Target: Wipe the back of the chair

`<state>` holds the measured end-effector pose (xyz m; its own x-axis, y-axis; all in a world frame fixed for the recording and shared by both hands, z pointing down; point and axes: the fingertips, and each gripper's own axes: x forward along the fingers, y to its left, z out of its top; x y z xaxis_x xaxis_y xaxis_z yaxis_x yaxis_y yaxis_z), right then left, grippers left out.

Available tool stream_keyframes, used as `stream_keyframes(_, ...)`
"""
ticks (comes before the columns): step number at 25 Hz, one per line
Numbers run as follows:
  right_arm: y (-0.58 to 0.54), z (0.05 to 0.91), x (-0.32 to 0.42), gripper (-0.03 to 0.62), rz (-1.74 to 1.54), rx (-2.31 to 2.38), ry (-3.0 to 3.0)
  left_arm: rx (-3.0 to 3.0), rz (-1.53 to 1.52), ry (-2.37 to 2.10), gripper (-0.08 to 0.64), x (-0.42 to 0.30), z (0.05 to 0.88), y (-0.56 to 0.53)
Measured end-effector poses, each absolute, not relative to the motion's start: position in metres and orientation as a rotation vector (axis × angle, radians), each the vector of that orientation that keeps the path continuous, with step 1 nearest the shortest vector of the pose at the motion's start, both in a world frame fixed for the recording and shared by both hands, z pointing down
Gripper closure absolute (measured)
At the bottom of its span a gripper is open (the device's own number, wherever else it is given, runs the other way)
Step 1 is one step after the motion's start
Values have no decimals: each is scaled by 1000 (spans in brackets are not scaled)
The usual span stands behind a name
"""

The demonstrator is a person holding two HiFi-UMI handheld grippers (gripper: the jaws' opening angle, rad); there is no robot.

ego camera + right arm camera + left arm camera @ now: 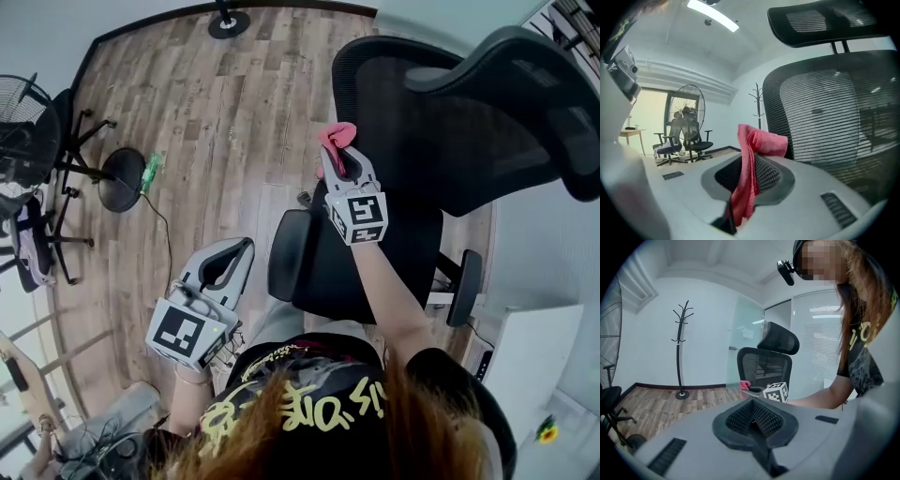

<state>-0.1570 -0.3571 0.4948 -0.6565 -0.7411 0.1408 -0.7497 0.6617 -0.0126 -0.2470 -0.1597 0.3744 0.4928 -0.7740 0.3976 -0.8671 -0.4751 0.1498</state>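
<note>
Head view showed the left hand-held gripper (240, 253) at the lower left of the frame, low beside the person and well apart from the chair. In the left gripper view its jaws were pressed together with nothing between them. Toward the middle of the frame, the right hand-held gripper (339, 159) was raised, its jaws clamped on a pink cloth (337, 137) whose folded top stood out past the tips. Directly right of that cloth lay the chair back (412, 122), a black mesh panel, with the headrest (525, 80) at the upper right. In the right gripper view the cloth (761, 140) hung between the jaws at centre, and the mesh (820, 117) filled the right half, just beside the cloth. Whether cloth and mesh touched could not be told. The panel's long axis ran upright, from seat to headrest. The right hand was plainly the nearer one, so the wipe would likely call for a short push rightward onto the mesh, then strokes along it.
</note>
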Motion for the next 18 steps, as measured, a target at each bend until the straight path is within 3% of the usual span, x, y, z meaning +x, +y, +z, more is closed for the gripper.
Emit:
stream_keyframes(10, -332, 475, -131, 534, 53, 1243, -2754, 2486, 381, -1283, 567, -215, 362, -173)
stream_keyframes(18, -311, 471, -40, 534, 62, 1419, -2662, 2584, 384, -1137, 568, -157, 358, -181)
